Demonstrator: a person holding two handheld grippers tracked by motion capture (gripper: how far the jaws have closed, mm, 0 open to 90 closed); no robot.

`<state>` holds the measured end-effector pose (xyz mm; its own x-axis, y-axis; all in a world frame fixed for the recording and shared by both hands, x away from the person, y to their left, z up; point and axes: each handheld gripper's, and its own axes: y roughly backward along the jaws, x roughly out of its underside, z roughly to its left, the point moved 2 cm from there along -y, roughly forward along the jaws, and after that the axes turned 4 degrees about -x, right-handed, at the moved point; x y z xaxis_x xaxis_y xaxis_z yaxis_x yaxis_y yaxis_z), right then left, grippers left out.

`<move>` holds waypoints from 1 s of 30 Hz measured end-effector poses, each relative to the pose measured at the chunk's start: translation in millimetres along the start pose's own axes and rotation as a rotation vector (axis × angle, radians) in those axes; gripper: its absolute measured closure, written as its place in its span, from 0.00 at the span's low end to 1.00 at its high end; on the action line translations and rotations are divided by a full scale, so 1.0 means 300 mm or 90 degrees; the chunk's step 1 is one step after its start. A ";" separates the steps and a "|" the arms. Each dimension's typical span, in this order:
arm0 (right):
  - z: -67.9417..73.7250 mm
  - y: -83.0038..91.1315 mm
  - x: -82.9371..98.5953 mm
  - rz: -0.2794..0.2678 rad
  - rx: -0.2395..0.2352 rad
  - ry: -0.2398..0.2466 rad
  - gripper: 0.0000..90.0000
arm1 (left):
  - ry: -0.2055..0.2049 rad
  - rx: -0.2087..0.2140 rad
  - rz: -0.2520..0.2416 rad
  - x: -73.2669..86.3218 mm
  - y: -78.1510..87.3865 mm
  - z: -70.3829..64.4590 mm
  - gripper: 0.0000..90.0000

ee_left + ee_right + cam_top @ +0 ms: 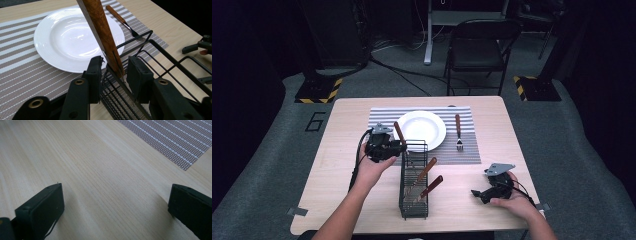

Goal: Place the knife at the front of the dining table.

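A black wire cutlery basket (414, 200) stands on the table in front of the white plate (422, 129). My left gripper (402, 147) is at the basket's far end. In the left gripper view its jaws stand open on either side of a wooden utensil handle (100, 27), which leans up out of the basket (160, 47) and touches the left jaw. Two more wooden-handled utensils (427, 170) lean in the basket. My right gripper (474, 192) hovers open and holds nothing, low over bare table (100, 170) at the front right.
A striped placemat (382, 117) lies under the plate (75, 37), with a wooden-handled fork (458, 131) on it to the plate's right. The mat's corner (175, 140) is just ahead of the right gripper. A folding chair (479, 45) stands beyond the table.
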<state>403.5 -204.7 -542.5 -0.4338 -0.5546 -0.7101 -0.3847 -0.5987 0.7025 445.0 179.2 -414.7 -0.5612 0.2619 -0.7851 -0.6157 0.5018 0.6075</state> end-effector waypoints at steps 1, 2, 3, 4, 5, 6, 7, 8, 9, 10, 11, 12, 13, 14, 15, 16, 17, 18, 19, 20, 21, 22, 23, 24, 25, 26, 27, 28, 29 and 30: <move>0.000 0.000 0.000 0.000 0.000 0.001 0.00 | 0.004 0.003 0.005 0.000 -0.007 -0.002 0.72; 0.000 0.000 0.000 0.000 0.000 0.001 0.00 | 0.004 0.003 0.005 0.000 -0.007 -0.002 0.75; 0.000 0.000 0.000 0.001 0.000 0.000 0.00 | 0.006 0.004 0.007 0.000 -0.010 -0.003 0.75; 0.000 0.000 0.000 0.001 0.000 0.000 0.00 | 0.007 0.007 0.012 0.001 -0.014 -0.005 0.76; 0.001 0.000 0.000 0.000 0.000 -0.002 0.00 | 0.004 0.003 0.011 0.001 -0.017 -0.006 0.76; 0.000 0.000 0.000 0.000 0.000 0.000 0.00 | 0.000 0.003 0.013 0.001 -0.018 -0.005 0.77; 0.001 0.000 0.000 0.001 0.000 -0.002 0.00 | 0.000 0.003 0.013 0.001 -0.019 -0.005 0.77; 0.000 0.000 0.000 0.000 0.000 -0.001 0.00 | 0.002 0.004 0.011 0.000 -0.020 -0.005 0.77; 0.000 0.000 0.000 0.001 0.000 0.000 0.00 | 0.004 0.004 0.011 0.000 -0.021 -0.005 0.77; 0.001 0.001 0.000 0.001 0.002 -0.002 0.00 | 0.005 0.004 0.010 0.000 -0.022 -0.005 0.77; 0.000 0.000 0.000 0.001 0.000 -0.001 0.00 | 0.005 0.003 0.010 0.000 -0.022 -0.005 0.77; 0.000 0.000 0.000 0.001 0.000 -0.001 0.00 | 0.008 0.004 0.007 -0.001 -0.023 -0.006 0.77; 0.001 0.001 0.000 0.002 0.001 -0.002 0.00 | 0.009 0.003 0.007 -0.001 -0.024 -0.006 0.77; 0.001 0.000 0.000 0.000 0.000 -0.002 0.00 | 0.010 0.004 0.004 0.000 -0.025 -0.006 0.77; 0.001 0.000 0.000 0.000 0.000 -0.002 0.00 | 0.009 0.002 0.006 -0.001 -0.024 -0.006 0.77; 0.001 0.000 0.000 0.000 0.000 -0.001 0.00 | 0.007 0.002 0.004 0.000 -0.024 -0.007 0.77; 0.000 0.000 0.000 0.000 0.000 0.000 0.00 | 0.005 0.003 0.003 0.000 -0.024 -0.007 0.78; 0.001 0.000 0.000 0.000 0.000 -0.001 0.00 | 0.006 0.002 -0.002 0.000 -0.022 -0.009 0.78; 0.000 0.000 0.000 0.000 0.000 0.000 0.00 | 0.004 -0.002 -0.005 -0.001 -0.021 -0.010 0.79; 0.000 0.000 0.000 0.000 0.000 -0.001 0.00 | 0.003 -0.003 -0.009 -0.001 -0.019 -0.012 0.79; 0.000 0.000 0.000 0.000 0.000 -0.001 0.00 | 0.002 -0.006 -0.011 -0.002 -0.016 -0.013 0.80; 0.001 0.000 0.000 0.000 0.000 -0.002 0.00 | 0.002 -0.008 -0.014 -0.003 -0.014 -0.013 0.81; 0.000 0.000 0.000 0.000 0.000 0.000 0.00 | 0.002 -0.009 -0.017 -0.003 -0.012 -0.014 0.81; 0.000 0.000 0.000 0.000 0.000 0.001 0.00 | 0.002 -0.009 -0.018 -0.002 -0.007 -0.016 0.81; 0.000 0.000 0.000 0.000 0.000 0.001 0.00 | 0.000 -0.008 -0.018 -0.001 -0.005 -0.018 0.82; 0.000 0.000 0.000 0.000 0.000 0.000 0.00 | -0.002 -0.010 -0.020 0.000 -0.002 -0.022 0.82; 0.001 0.001 0.000 0.002 0.001 -0.002 0.00 | -0.004 -0.011 -0.019 0.001 0.000 -0.025 0.82; -0.001 0.001 0.000 0.002 0.001 0.002 0.00 | -0.010 -0.015 -0.022 0.003 0.005 -0.031 0.82; 0.001 0.001 0.000 0.001 0.002 -0.002 0.00 | -0.013 -0.017 -0.023 0.003 0.007 -0.035 0.82; 0.000 0.000 0.000 0.000 0.000 0.001 0.00 | -0.019 -0.018 -0.027 0.004 0.009 -0.039 0.82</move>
<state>403.6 -204.8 -542.5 -0.4329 -0.5557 -0.7098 -0.3842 -0.5986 0.7029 436.2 171.2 -412.5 -0.5174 0.2660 -0.8134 -0.6541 0.4900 0.5763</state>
